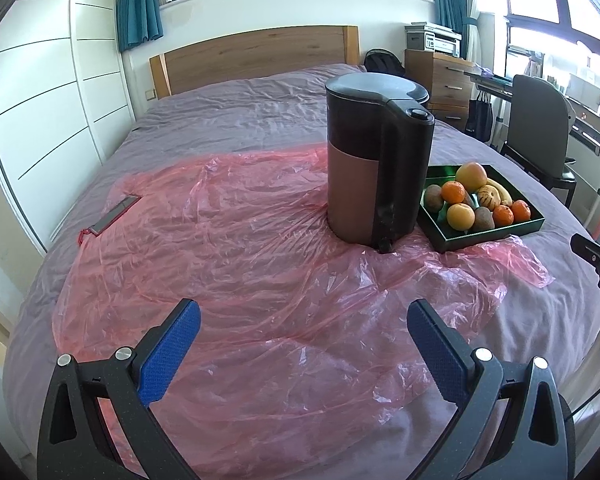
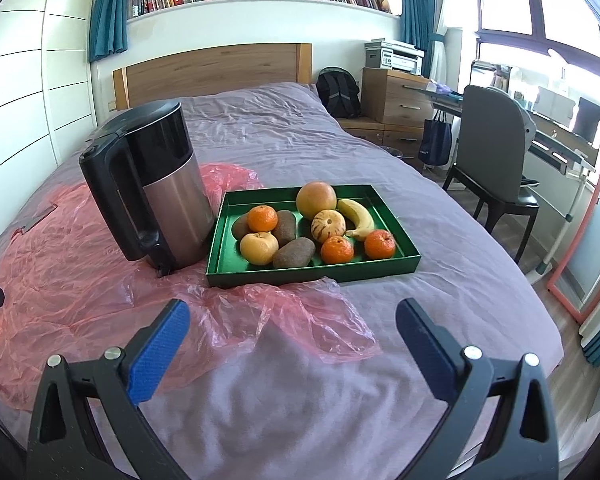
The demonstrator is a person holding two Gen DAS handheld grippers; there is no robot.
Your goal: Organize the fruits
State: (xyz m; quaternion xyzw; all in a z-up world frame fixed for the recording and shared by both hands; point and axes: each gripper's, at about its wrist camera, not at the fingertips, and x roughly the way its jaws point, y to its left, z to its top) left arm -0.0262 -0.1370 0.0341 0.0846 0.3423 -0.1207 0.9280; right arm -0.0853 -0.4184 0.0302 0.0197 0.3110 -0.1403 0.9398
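Note:
A green tray [image 2: 384,266] lies on the bed and holds several fruits: a grapefruit [image 2: 316,200], a banana [image 2: 358,218], a striped melon [image 2: 328,223], oranges [image 2: 262,218], brown kiwis [image 2: 294,253] and a yellow citrus [image 2: 259,247]. The tray also shows in the left wrist view [image 1: 484,236] at the right. My right gripper [image 2: 294,344] is open and empty, well short of the tray. My left gripper [image 1: 304,340] is open and empty over the pink plastic sheet [image 1: 220,248].
A black and steel kettle [image 2: 156,184] stands just left of the tray, partly hiding it in the left wrist view [image 1: 376,160]. A flat grey strip [image 1: 116,210] lies at the sheet's left edge. A chair [image 2: 496,152] and desk stand right of the bed.

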